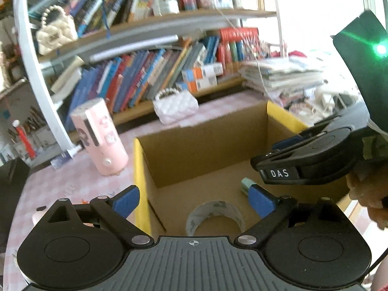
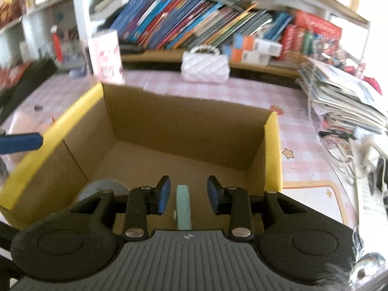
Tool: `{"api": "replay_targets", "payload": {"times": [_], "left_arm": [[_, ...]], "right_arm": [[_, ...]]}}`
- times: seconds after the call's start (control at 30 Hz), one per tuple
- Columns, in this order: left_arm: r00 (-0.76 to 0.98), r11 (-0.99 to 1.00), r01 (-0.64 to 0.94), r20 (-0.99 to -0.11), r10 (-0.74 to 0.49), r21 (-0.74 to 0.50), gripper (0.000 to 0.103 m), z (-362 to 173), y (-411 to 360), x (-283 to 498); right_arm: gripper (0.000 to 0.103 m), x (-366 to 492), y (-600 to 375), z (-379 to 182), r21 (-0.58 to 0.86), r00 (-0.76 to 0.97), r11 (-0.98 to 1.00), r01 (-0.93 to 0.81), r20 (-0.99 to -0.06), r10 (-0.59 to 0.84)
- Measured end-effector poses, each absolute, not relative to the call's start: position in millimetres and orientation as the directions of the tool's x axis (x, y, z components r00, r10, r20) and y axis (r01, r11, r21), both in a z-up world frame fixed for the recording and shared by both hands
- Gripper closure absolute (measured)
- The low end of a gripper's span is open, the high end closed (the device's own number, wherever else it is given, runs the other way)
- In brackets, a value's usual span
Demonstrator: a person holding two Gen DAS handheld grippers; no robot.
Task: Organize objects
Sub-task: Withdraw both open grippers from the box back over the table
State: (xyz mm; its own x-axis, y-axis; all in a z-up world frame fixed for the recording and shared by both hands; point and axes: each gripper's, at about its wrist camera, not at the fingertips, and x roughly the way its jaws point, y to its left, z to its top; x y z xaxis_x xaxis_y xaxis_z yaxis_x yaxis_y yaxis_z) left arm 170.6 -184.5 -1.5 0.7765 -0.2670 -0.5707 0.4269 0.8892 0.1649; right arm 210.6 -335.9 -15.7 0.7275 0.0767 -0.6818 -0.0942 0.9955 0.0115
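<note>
While both claws hang over the box (image 2: 272, 145), I read this step as release. Left gripper (image 1: 194, 201) gapes wide, tape roll (image 1: 214, 215) lying below on the floor, lower centre. Right gripper (image 2: 186, 195) stands parted, clear of the mint tube (image 2: 183, 206), lower centre. Lift straight, avoid walls.

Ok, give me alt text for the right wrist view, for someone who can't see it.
The right gripper hangs open over a yellow-edged cardboard box, a mint-green object lying untouched between its blue pads. A tape roll lies in the box to its left; a white quilted purse and bookshelves stand beyond on the pink checked table.
</note>
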Motion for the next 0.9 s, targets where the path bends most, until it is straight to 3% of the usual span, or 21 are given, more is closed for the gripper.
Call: {"api": "replay_targets", "payload": {"times": [0.53, 0.9], "left_arm": [[0.831, 0.910, 0.402, -0.459, -0.315, 0.103, 0.005, 19.0, -126.2, 97.4], [0.789, 0.914, 0.390, -0.552, -0.270, 0.110, 0.005, -9.3, -76.6, 50.6]], "right_arm": [[0.062, 93.8, -296.3, 19.7, 0.036, 0.857, 0.982, 0.185, -0.495, -0.144], [0.063, 34.0, -253.5, -9.8, 0.051, 0.788, 0.956, 0.288, -0.579, -0.207]]}}
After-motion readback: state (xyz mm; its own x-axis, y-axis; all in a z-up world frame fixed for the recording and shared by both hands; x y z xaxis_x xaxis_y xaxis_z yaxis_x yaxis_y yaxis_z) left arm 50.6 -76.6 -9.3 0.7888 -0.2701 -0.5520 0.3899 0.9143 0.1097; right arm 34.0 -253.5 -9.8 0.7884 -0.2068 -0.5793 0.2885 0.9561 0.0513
